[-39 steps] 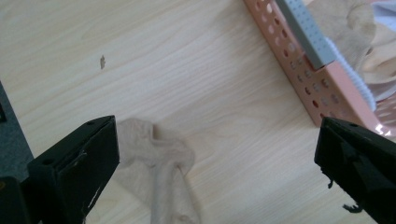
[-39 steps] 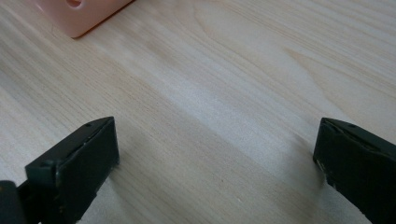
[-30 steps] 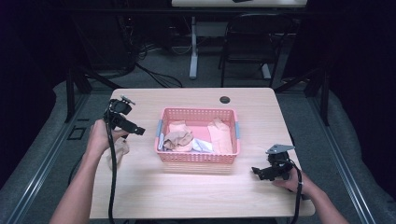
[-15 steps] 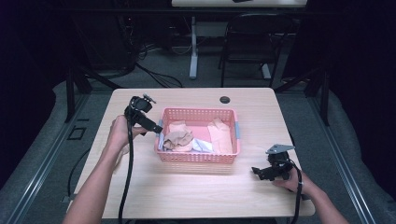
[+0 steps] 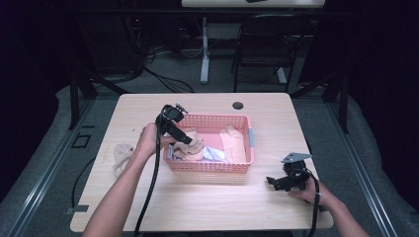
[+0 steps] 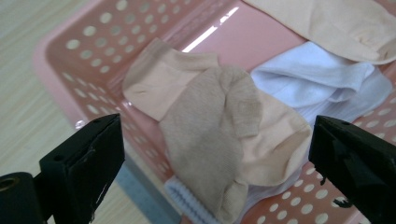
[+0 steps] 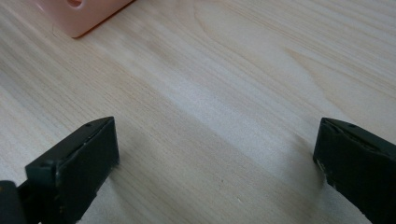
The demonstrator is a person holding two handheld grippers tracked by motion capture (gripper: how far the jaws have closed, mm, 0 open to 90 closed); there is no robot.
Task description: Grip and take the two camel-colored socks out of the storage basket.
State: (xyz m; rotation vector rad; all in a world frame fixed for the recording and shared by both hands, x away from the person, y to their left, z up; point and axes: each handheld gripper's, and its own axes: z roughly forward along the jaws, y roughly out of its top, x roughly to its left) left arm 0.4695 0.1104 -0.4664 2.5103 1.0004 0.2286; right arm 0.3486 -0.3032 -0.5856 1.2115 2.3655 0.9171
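A pink perforated basket [image 5: 246, 163] stands mid-table and holds several socks. A tan sock [image 6: 215, 135] lies crumpled at its left end on a peach one [image 6: 161, 84], with a white sock [image 6: 322, 79] beside them and a long peach sock [image 5: 233, 144] to the right. My left gripper [image 5: 184, 138] hovers open just above the tan sock, jaws wide on either side of it [image 6: 215, 154], nothing held. My right gripper [image 5: 276, 182] rests low over bare wood at the table's front right, open and empty [image 7: 215, 163].
A beige sock [image 5: 120, 154] lies on the table left of the basket, beside my left forearm. A round black cable hole [image 5: 238, 105] sits near the far edge. The basket's corner [image 7: 79, 14] shows ahead of the right gripper. Chairs and cables stand beyond the table.
My left gripper has swung from the table's left side rightward over the basket's left end and dipped toward the socks. The right gripper has stayed put.
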